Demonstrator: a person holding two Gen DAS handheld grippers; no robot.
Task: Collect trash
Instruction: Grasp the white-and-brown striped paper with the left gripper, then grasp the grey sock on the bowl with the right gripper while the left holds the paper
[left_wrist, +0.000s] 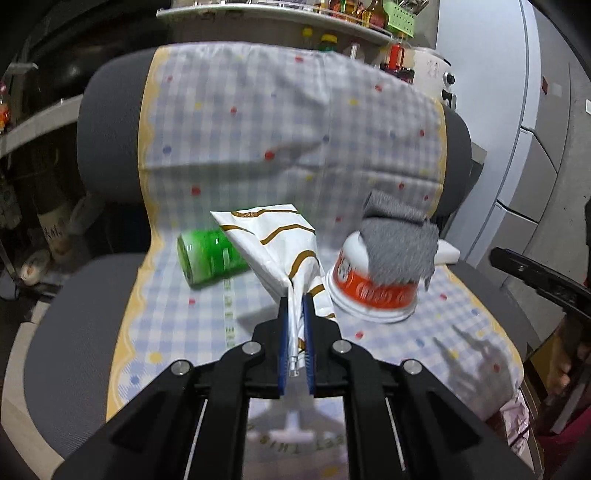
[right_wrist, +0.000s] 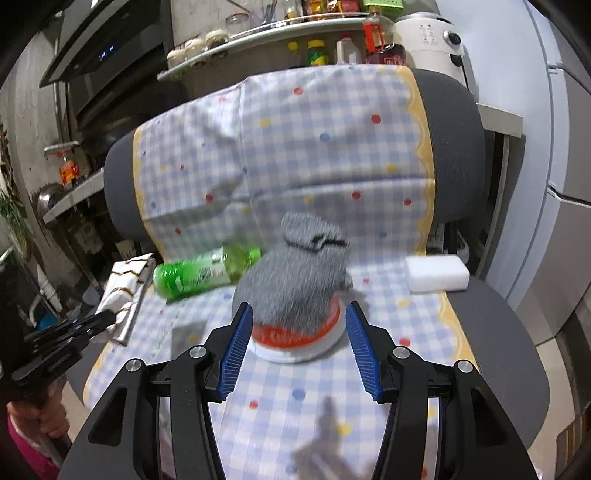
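Observation:
My left gripper is shut on a white snack wrapper with brown stripes, held above the chair seat; the wrapper also shows at the left of the right wrist view. A green plastic bottle lies on its side on the checked cloth, also seen in the right wrist view. A red and white cup lies tipped with a grey sock over it. My right gripper is open, its jaws either side of the cup and sock, apart from them.
A white sponge block lies at the seat's right. The grey office chair bears the cloth. Behind are kitchen shelves with bottles and jars, a white appliance and a fridge at right.

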